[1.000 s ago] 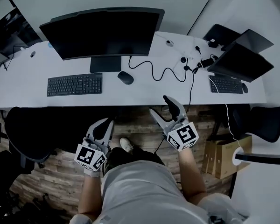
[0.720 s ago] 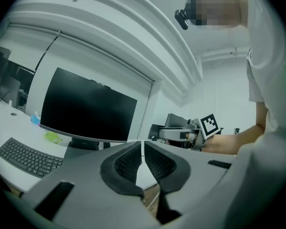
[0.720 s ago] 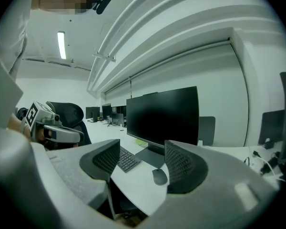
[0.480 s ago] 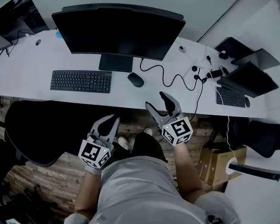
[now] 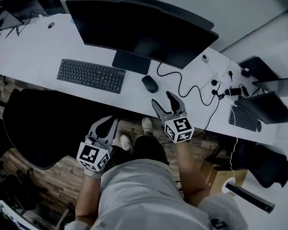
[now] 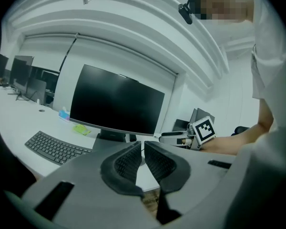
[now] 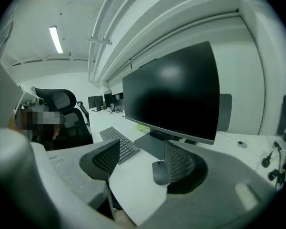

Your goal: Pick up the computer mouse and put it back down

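Observation:
The black computer mouse [image 5: 150, 84] lies on the white desk [image 5: 38, 51], just right of the monitor stand; its cable runs off to the right. My right gripper [image 5: 162, 99] is open over the desk's front edge, a short way in front of the mouse and apart from it. In the right gripper view the mouse [image 7: 160, 171] sits beyond the gap, close to the right pad, with the right gripper [image 7: 143, 159] empty. My left gripper [image 5: 107, 124] hangs below the desk edge over the floor. Its jaws [image 6: 143, 149] are shut with only a thin slit and nothing between them.
A wide black monitor [image 5: 144, 28] and a black keyboard [image 5: 91, 75] stand left of the mouse. Looping cables [image 5: 197, 92] and a second workstation [image 5: 261, 107] lie to the right. A black office chair [image 5: 43, 128] is under the desk at left.
Both grippers have moved forward toward the desk. The right one has come from below the edge to just short of the mouse, still open. The head view has swung left.

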Action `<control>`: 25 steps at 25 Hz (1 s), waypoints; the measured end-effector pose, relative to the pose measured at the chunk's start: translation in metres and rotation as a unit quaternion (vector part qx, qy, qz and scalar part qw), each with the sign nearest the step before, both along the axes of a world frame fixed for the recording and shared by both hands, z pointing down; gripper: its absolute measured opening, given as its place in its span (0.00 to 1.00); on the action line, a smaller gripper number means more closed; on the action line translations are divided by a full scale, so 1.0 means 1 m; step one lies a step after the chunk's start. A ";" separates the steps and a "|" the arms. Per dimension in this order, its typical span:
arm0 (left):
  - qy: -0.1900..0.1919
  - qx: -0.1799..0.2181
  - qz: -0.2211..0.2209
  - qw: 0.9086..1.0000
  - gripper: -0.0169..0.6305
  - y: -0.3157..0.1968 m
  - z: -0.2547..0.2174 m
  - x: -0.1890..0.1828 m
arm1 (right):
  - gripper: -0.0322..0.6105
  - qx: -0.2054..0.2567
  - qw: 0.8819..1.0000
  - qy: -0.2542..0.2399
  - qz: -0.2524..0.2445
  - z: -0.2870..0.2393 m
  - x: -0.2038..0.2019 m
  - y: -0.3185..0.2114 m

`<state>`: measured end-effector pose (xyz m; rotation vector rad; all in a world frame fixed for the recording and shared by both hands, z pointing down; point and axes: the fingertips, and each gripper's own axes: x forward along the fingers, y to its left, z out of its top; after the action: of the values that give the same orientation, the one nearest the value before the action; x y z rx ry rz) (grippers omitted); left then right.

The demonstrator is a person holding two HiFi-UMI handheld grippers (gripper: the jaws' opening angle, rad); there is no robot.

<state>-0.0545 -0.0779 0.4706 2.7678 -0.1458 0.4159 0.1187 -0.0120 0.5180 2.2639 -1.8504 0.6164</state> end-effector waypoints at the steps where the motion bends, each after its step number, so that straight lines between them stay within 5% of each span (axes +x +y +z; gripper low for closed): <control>1: -0.005 0.000 -0.008 1.000 0.03 -0.003 0.002 0.000 | 0.48 -0.005 1.000 0.000 -0.002 0.007 0.006 -0.003; 12: -0.066 -0.011 -0.109 0.992 0.03 -0.029 0.040 -0.006 | 0.48 -0.070 0.997 -0.011 -0.038 0.099 0.052 -0.037; 25: -0.095 -0.031 -0.166 0.981 0.03 -0.032 0.055 -0.005 | 0.52 -0.139 0.987 -0.016 -0.074 0.177 0.057 -0.070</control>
<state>-0.0593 -0.1100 0.5256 2.5709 -0.6195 0.5821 0.1761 -0.0822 0.6947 1.9323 -1.7972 0.8309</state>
